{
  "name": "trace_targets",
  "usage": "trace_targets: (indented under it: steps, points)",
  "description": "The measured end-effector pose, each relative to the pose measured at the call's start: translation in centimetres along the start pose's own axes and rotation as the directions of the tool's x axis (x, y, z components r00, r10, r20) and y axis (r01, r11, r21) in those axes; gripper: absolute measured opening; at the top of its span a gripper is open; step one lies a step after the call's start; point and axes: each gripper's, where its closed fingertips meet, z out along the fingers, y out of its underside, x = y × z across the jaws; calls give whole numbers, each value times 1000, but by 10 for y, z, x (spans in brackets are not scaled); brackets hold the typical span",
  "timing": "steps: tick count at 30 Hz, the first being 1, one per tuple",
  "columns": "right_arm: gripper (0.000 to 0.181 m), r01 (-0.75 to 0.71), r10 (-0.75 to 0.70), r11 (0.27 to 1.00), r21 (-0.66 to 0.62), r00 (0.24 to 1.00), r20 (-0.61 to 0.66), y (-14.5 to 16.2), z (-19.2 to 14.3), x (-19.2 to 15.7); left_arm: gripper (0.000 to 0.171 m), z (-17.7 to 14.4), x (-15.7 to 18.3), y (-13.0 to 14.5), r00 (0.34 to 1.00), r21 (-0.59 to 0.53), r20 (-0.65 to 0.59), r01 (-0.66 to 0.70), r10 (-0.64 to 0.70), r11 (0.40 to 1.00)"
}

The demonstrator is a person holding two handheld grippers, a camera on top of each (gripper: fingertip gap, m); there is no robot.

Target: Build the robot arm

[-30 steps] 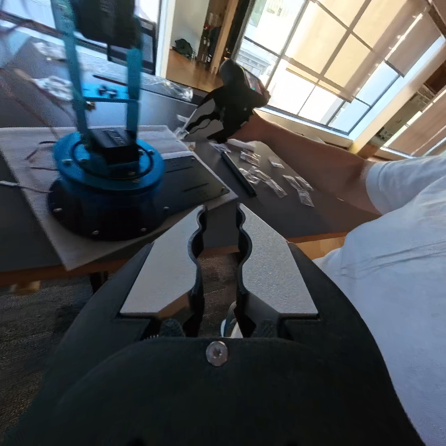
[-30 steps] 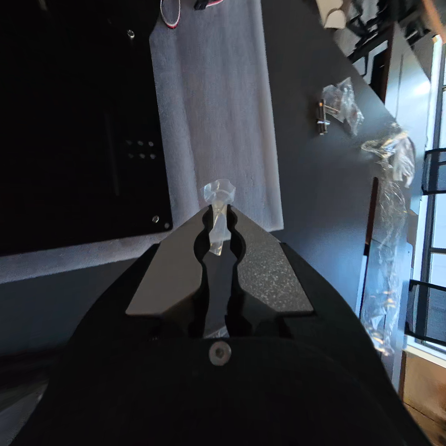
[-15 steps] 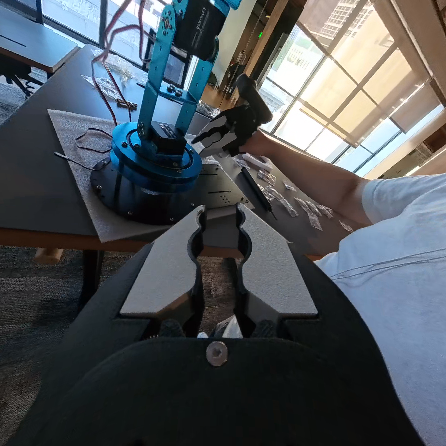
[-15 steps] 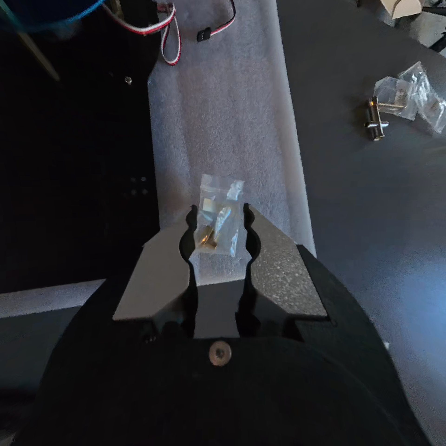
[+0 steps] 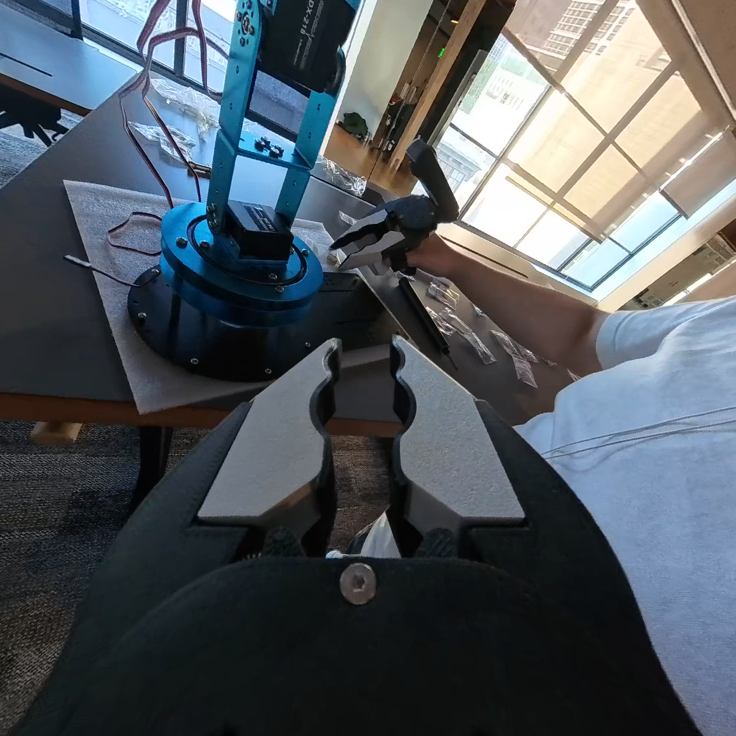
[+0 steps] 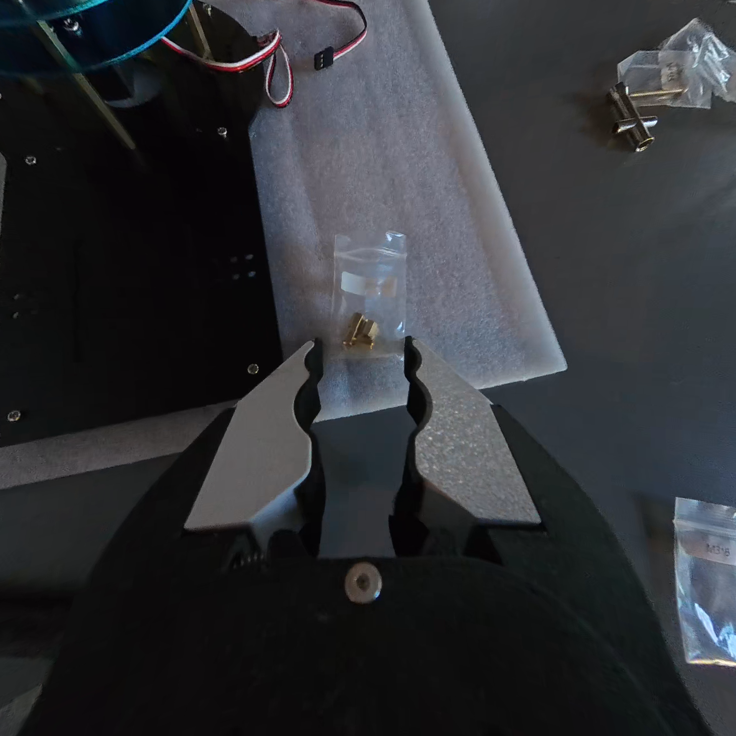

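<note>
the right gripper [image 6: 360, 344] hangs just above the white foam sheet [image 6: 398, 167] with its fingers spread apart and empty, the tips standing either side of the near edge of a small clear zip bag [image 6: 370, 290]. the bag lies flat on the foam, near its front corner, just beside the black base plate [image 6: 131, 259]; whether the fingertips touch the film cannot be told. it is thin and glossy, with a pale label strip across the middle and a couple of small brass standoffs [image 6: 360, 332] bunched at the near end. any grip on it would do best to catch the film at its edge and not the brass pieces, since the plastic looks slippery and the weight sits low at one end. the left gripper [image 5: 364, 350] hovers off the table's [image 5: 47, 286] front edge, fingers parted with nothing between them, pointing toward the blue turntable base [image 5: 239, 271] with its servo bracket. on the dark table lie a small metal cross wrench [image 6: 633, 119], more parts bags [image 6: 709, 577] and a black screwdriver [image 5: 426, 318].
</note>
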Motion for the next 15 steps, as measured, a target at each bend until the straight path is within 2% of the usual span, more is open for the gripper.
trace_targets:
  steps: [15]
  points:
    - [11, 47, -47, 999, 0, 999, 17, -8, -11, 0, 22, 9, -5, 0, 999, -2, -27, 19, -19, 1000]
